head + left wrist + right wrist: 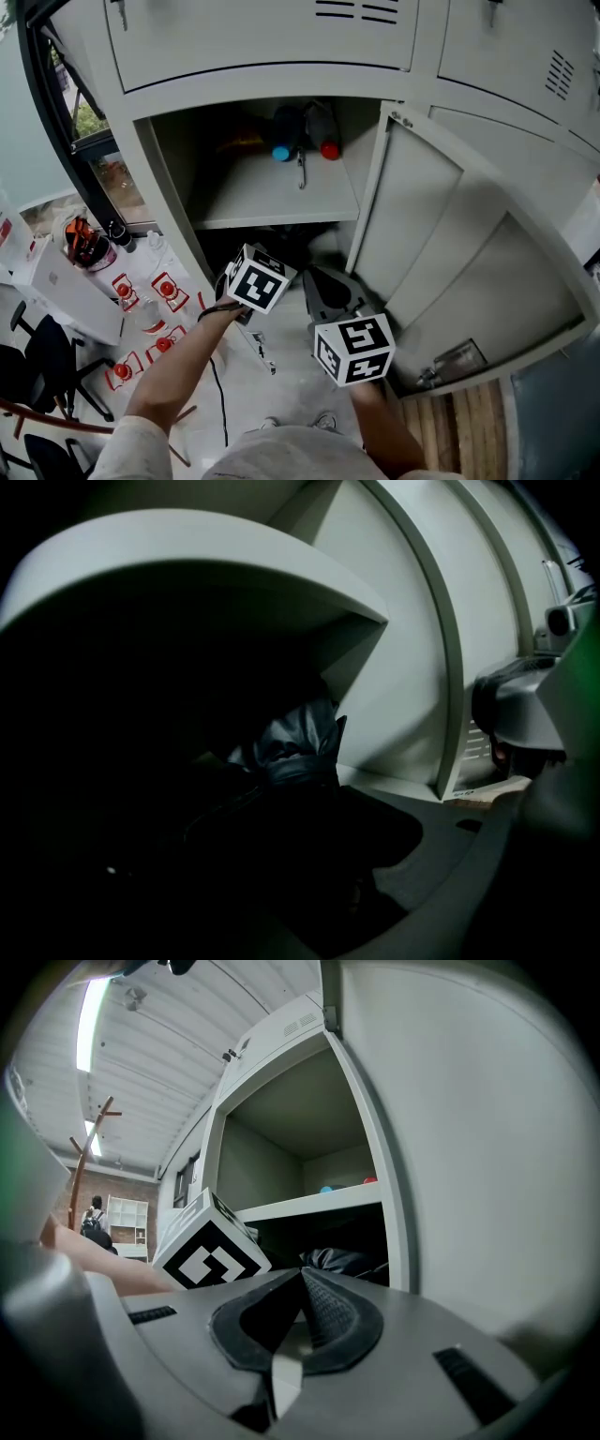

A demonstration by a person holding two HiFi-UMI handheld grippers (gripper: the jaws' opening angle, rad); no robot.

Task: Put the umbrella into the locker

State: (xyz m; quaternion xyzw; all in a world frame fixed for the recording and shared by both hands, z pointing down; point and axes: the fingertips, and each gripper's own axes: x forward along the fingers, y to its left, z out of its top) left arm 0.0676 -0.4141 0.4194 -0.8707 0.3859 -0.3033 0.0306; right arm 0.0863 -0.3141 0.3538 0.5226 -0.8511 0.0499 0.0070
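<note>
The dark folded umbrella (295, 747) lies in the shadowed lower compartment of the open grey locker (272, 202); the right gripper view also catches it (342, 1260) under the shelf. My left gripper (309, 855) reaches into that compartment with its jaws wide apart, and the umbrella sits just beyond them. In the head view only its marker cube (258, 278) shows. My right gripper (305, 1274) is shut with nothing in it and hangs outside the locker, near the open door (450, 253).
On the shelf above stand two dark items, one with a blue end (281, 150) and one with a red end (328, 148). The open door swings out to the right. Left on the floor are a white box (66, 286), red-marked cards (167, 291) and chairs.
</note>
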